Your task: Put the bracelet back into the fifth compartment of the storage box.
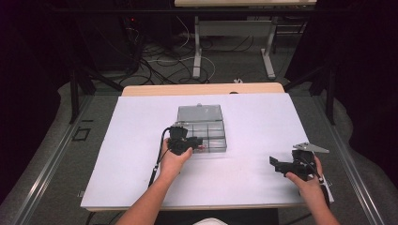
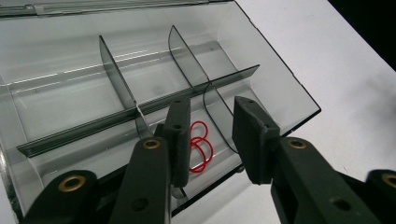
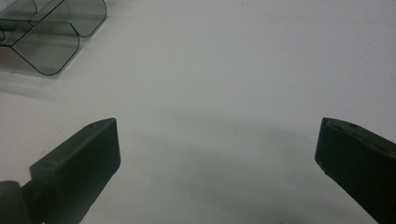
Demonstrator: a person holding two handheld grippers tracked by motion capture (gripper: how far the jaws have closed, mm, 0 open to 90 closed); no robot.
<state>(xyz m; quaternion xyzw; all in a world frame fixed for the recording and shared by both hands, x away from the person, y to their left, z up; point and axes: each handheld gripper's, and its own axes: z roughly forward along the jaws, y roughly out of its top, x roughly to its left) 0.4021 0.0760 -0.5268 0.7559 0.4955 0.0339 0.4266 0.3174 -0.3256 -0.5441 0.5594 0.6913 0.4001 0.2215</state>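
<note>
A clear smoky compartment box (image 1: 209, 129) lies open in the middle of the white table, its lid (image 1: 199, 112) folded back. In the left gripper view several red rubber bands (image 2: 200, 147) lie in a front compartment of the box (image 2: 280, 70). My left gripper (image 2: 212, 109) hangs over that compartment, open, with its jaws a small gap apart and nothing pinched between them. From above, the left gripper (image 1: 185, 140) sits at the box's near edge. My right gripper (image 1: 277, 164) rests to the right, open wide (image 3: 217, 135) over bare table.
The white table top (image 1: 141, 154) has free room left and right of the box. A corner of the box (image 3: 46, 46) shows at the upper left of the right gripper view. Beyond the table's far edge are cables and desk legs (image 1: 197, 47) on the floor.
</note>
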